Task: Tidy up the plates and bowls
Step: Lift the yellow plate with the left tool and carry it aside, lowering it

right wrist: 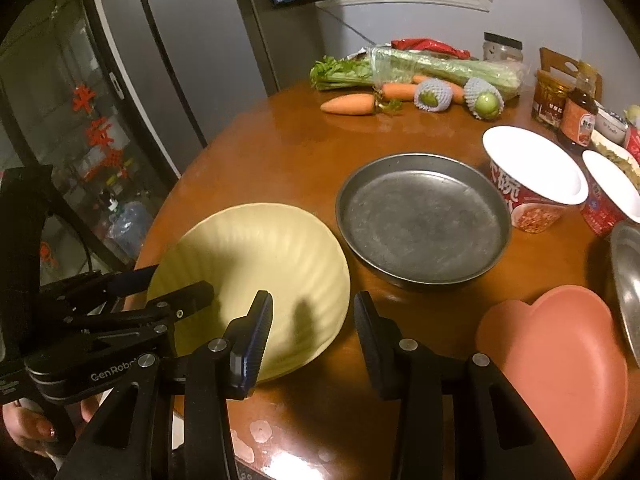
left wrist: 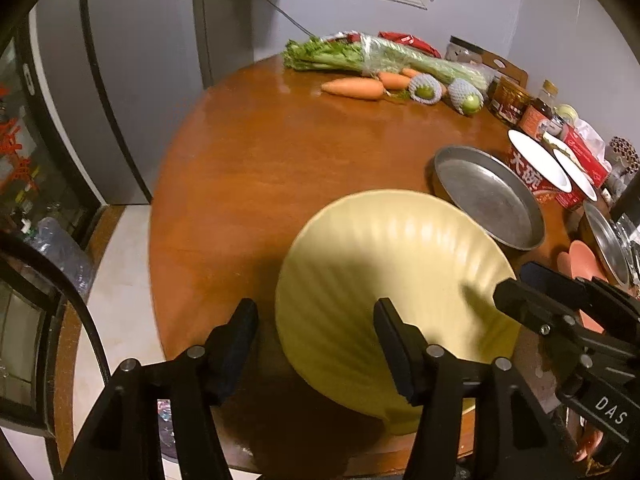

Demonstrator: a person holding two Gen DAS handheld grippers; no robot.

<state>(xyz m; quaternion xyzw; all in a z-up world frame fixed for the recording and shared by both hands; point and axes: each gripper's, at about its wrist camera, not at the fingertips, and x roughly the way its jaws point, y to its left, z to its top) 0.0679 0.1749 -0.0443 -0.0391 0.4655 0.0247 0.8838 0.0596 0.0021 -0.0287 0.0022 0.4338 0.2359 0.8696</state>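
Observation:
A pale yellow ribbed bowl (left wrist: 396,276) (right wrist: 260,276) sits near the front edge of the round wooden table (left wrist: 256,168). My left gripper (left wrist: 316,344) is open, its jaws astride the bowl's near rim: the left finger outside, the right finger over the inside. My right gripper (right wrist: 314,328) is open, its jaws astride the bowl's right rim; in the left wrist view its fingers (left wrist: 532,296) reach over that rim. A round metal pan (right wrist: 424,216) (left wrist: 492,196) lies just beyond the bowl. A pink heart-shaped dish (right wrist: 560,364) (left wrist: 580,264) lies to the right.
Two instant noodle cups (right wrist: 532,184), jars and sauce bottles (right wrist: 576,112) stand at the right. Celery, carrots (right wrist: 352,104) and netted fruit lie at the far side. Another metal pan's rim (right wrist: 628,276) shows at the right edge. A fridge (right wrist: 192,52) stands left.

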